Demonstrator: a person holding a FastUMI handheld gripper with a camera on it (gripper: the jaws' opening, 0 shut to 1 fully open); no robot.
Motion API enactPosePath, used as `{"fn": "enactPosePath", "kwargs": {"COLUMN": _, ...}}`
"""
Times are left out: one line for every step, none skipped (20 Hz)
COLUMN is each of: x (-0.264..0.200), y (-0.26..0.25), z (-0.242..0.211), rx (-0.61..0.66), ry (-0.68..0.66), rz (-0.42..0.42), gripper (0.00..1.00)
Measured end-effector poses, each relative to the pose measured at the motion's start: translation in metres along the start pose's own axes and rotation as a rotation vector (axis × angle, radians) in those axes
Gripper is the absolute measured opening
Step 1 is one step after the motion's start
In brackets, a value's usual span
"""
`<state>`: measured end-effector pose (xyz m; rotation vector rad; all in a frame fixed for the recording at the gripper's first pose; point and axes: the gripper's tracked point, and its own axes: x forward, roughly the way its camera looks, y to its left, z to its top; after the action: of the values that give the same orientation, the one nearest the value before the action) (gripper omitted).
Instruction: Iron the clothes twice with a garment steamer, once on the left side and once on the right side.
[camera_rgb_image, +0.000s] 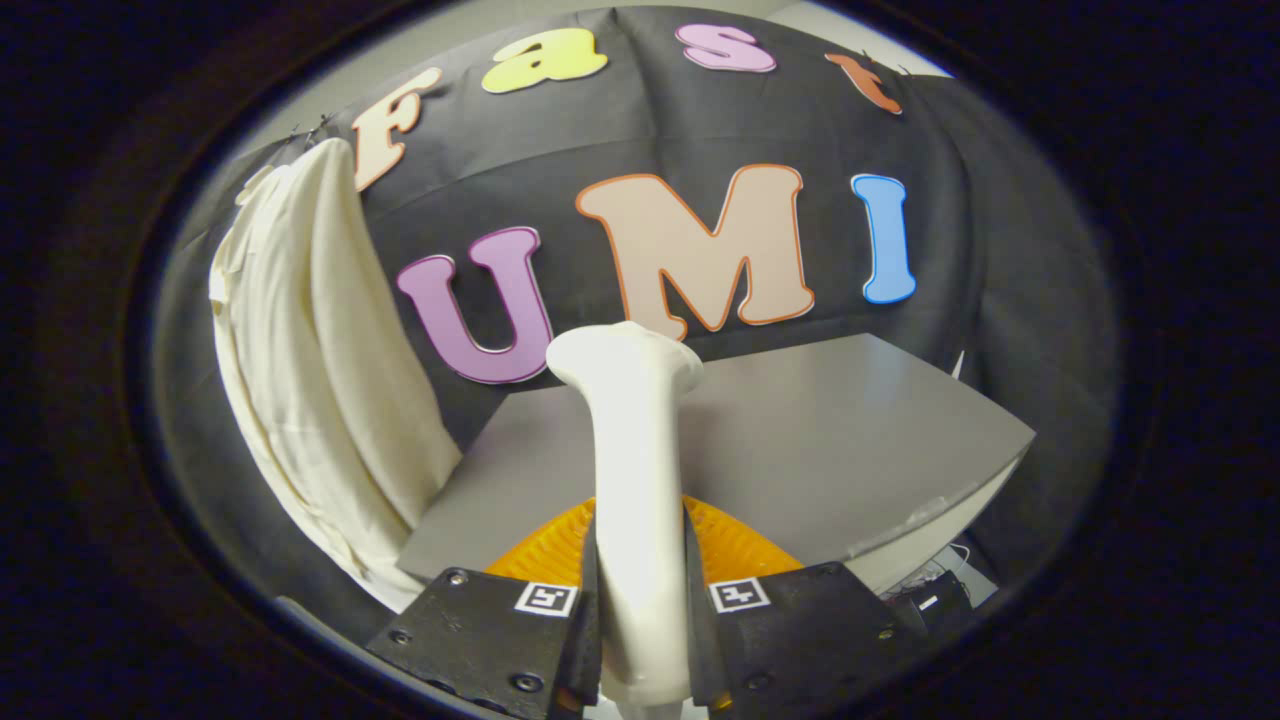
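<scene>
**Steamer held upright, garment off to the left**

The gripper (640, 610) is clamped on the handle of the garment steamer (632, 470), both fingers pressing its sides. The steamer's long axis runs straight ahead from the fingers, head farthest. Just under the fingers sits an orange plate (735, 545) on a grey table (850, 440). Beyond and left of the fingers the cream garment (320, 370) hangs against the booth wall, so the coming move is likely a leftward reach.

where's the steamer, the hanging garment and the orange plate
steamer (632, 480), gripper view: mid handle, clamped between the gripper (640, 600) fingers
hanging garment (320, 370), gripper view: middle of the cream cloth
orange plate (735, 545), gripper view: ribbed rim right of the handle
</scene>
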<state>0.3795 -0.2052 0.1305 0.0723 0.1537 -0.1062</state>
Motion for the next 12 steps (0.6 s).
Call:
{"fn": "enactPosePath", "kwargs": {"x": -0.019, "y": 0.01, "z": 0.0, "rx": 0.005, "ry": -0.02, "rz": -0.009, "gripper": 0.34}}
{"fn": "enactPosePath", "kwargs": {"x": -0.038, "y": 0.021, "z": -0.001, "rx": 0.01, "ry": -0.033, "rz": -0.019, "gripper": 0.34}}
{"fn": "enactPosePath", "kwargs": {"x": -0.058, "y": 0.035, "z": -0.004, "rx": 0.016, "ry": -0.05, "rz": -0.026, "gripper": 0.34}}
{"fn": "enactPosePath", "kwargs": {"x": -0.078, "y": 0.049, "z": -0.005, "rx": 0.015, "ry": -0.061, "rz": -0.03, "gripper": 0.34}}
{"fn": "enactPosePath", "kwargs": {"x": -0.099, "y": 0.066, "z": -0.01, "rx": 0.014, "ry": -0.077, "rz": -0.031, "gripper": 0.34}}
{"fn": "enactPosePath", "kwargs": {"x": -0.116, "y": 0.085, "z": -0.019, "rx": 0.0, "ry": -0.065, "rz": -0.028, "gripper": 0.34}}
{"fn": "enactPosePath", "kwargs": {"x": -0.135, "y": 0.103, "z": -0.022, "rx": -0.015, "ry": -0.083, "rz": -0.025, "gripper": 0.34}}
{"fn": "enactPosePath", "kwargs": {"x": -0.152, "y": 0.121, "z": -0.026, "rx": -0.031, "ry": -0.098, "rz": -0.023, "gripper": 0.34}}
{"fn": "enactPosePath", "kwargs": {"x": -0.169, "y": 0.138, "z": -0.026, "rx": -0.043, "ry": -0.13, "rz": -0.021, "gripper": 0.34}}
{"fn": "enactPosePath", "kwargs": {"x": -0.182, "y": 0.155, "z": -0.029, "rx": -0.054, "ry": -0.14, "rz": -0.017, "gripper": 0.34}}
{"fn": "enactPosePath", "kwargs": {"x": -0.192, "y": 0.174, "z": -0.03, "rx": -0.058, "ry": -0.15, "rz": -0.006, "gripper": 0.34}}
{"fn": "enactPosePath", "kwargs": {"x": -0.201, "y": 0.194, "z": -0.034, "rx": -0.058, "ry": -0.151, "rz": 0.011, "gripper": 0.34}}
